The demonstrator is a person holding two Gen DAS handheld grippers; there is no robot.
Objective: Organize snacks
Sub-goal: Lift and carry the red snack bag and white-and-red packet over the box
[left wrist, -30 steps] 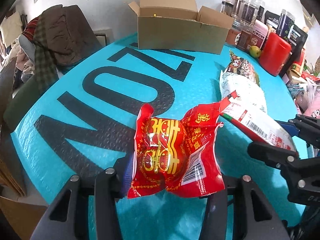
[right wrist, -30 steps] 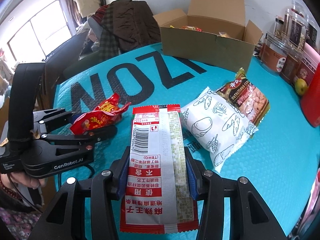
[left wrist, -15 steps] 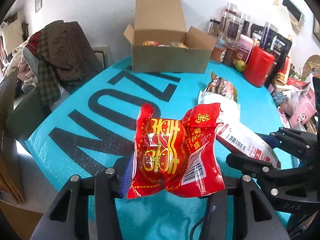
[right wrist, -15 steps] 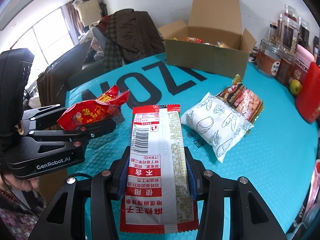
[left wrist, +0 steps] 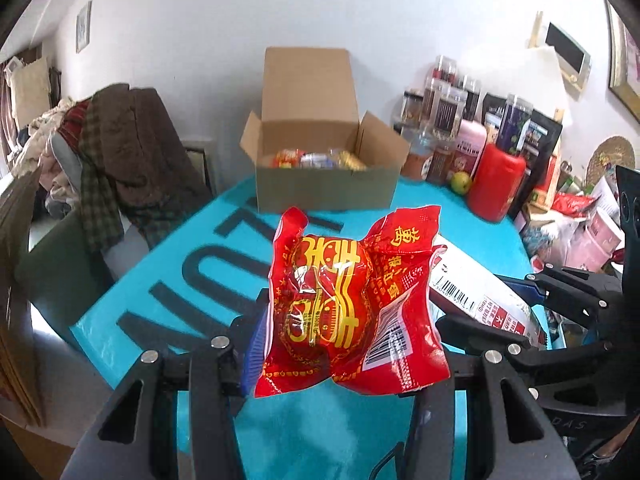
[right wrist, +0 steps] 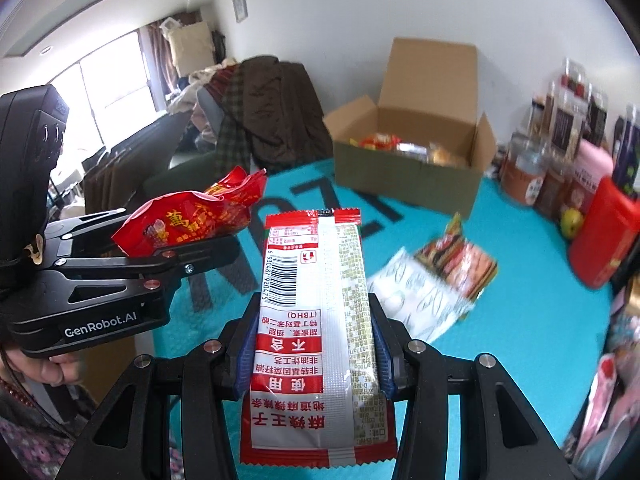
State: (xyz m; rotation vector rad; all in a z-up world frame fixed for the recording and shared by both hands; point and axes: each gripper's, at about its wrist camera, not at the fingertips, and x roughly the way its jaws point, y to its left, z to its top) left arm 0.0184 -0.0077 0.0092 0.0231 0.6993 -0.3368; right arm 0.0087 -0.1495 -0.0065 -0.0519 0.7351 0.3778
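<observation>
A heap of brown and plaid clothing point(left wrist: 120, 148) is seen piled at the far left, beside the teal table cover point(left wrist: 192, 280) with its large black letters. The left gripper point(left wrist: 340, 344) is held above the near part of that cover, pitched forward and downward toward the table, and its blue-padded fingers point(left wrist: 252, 348) are clamped on the lower part of a crumpled red snack packet point(left wrist: 348, 308), which is carried clear of the surface with its printed face toward the camera. In the right wrist view the hand point(right wrist: 56, 368) gripping the left tool's handle is seen at the lower left edge. Beyond the packet, an open cardboard box point(left wrist: 320, 184) is set at the far edge of the table, its rear flap upright against the wall and several wrapped snacks lying inside. To the right, the right gripper point(right wrist: 316, 344) is held just beside the left one at a similar downward tilt, its fingers point(right wrist: 244, 360) pressed against both long edges of a long red-and-white snack packet point(right wrist: 316, 336), barcode side up, also lifted off the table. Two more packets, a white one point(right wrist: 412, 300) and a darker printed one point(right wrist: 460, 264), are left lying on the cover, touching each other; they are blurred. Jars and a red container point(left wrist: 496, 180) are crowded along the far right edge, with a green fruit point(left wrist: 460, 182) just beside the container.
</observation>
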